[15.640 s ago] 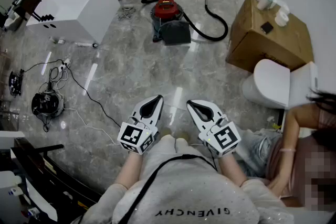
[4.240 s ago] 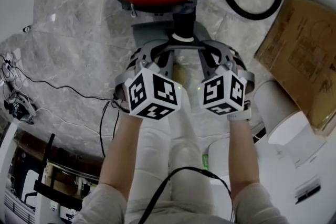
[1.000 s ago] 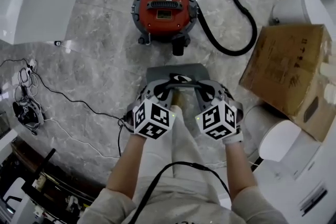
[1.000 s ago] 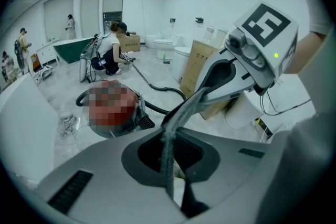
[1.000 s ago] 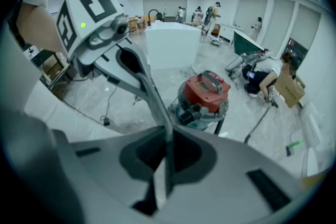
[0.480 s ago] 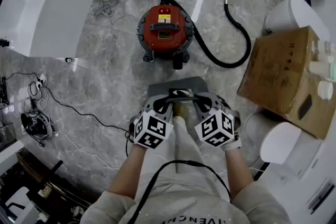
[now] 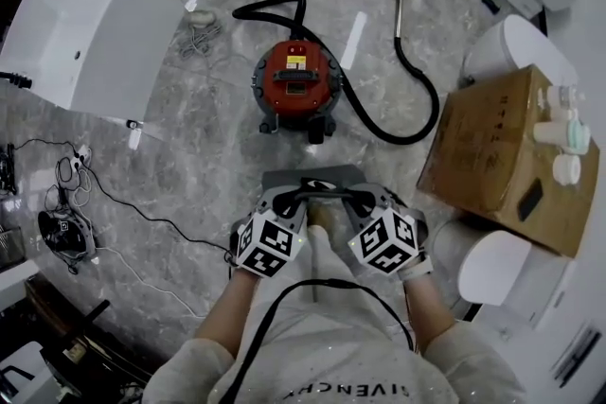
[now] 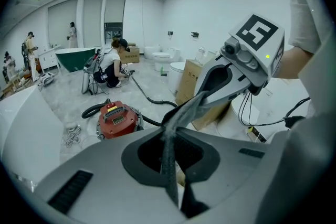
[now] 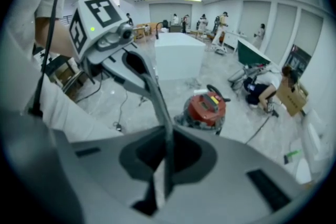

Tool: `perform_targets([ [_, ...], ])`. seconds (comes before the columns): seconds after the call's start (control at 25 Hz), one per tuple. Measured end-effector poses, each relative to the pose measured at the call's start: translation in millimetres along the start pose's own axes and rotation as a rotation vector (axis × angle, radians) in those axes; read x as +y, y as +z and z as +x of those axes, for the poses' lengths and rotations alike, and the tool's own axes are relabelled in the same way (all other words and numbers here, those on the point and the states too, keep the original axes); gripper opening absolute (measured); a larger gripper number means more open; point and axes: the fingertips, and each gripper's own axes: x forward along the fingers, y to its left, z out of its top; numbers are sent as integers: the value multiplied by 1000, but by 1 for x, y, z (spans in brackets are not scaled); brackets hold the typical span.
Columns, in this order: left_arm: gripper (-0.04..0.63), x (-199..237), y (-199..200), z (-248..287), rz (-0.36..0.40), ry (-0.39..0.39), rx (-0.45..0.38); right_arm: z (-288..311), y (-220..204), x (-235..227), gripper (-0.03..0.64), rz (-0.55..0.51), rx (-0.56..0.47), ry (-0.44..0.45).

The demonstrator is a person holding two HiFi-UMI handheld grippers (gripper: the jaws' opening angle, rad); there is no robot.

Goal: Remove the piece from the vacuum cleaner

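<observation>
Two grippers, left gripper (image 7: 287,201) and right gripper (image 7: 360,200), each clamped narrow on one grey piece (image 7: 284,177) at its dark centre recess. The piece is held above the marble floor (image 7: 189,156), well apart from the red vacuum cleaner (image 7: 295,90) with its black hose (image 7: 402,130).

Matt plastic piece (image 7: 284,177), glossy stone floor (image 7: 189,167)

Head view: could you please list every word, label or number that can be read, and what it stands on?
"GIVENCHY": on the shirt, upside down in this view.
Vacuum cleaner: yellow label on the lid, too small to read.
Box: faint print, too blurred to read.
Piece: no print to be seen.
</observation>
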Motion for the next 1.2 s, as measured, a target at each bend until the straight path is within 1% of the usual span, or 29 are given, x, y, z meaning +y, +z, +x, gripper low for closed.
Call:
perform_targets([
  [0.36, 29, -15, 28, -33, 43, -12, -20, -42, 16, 4, 29, -12, -8, 15],
  [0.68, 29, -24, 46, -61, 45, -24, -41, -72, 32, 12, 28, -60, -10, 6],
  [0.8, 29, -28, 52, -69, 57, -22, -48, -80, 35, 14, 28, -63, -27, 2],
  [1.04, 29, -34, 62, -82, 45, -20, -75, -96, 40, 15, 28, -51, -47, -8],
  [1.2, 29, -40, 63, -93, 58, -22, -77, -105, 46, 19, 28, -75, -48, -17],
])
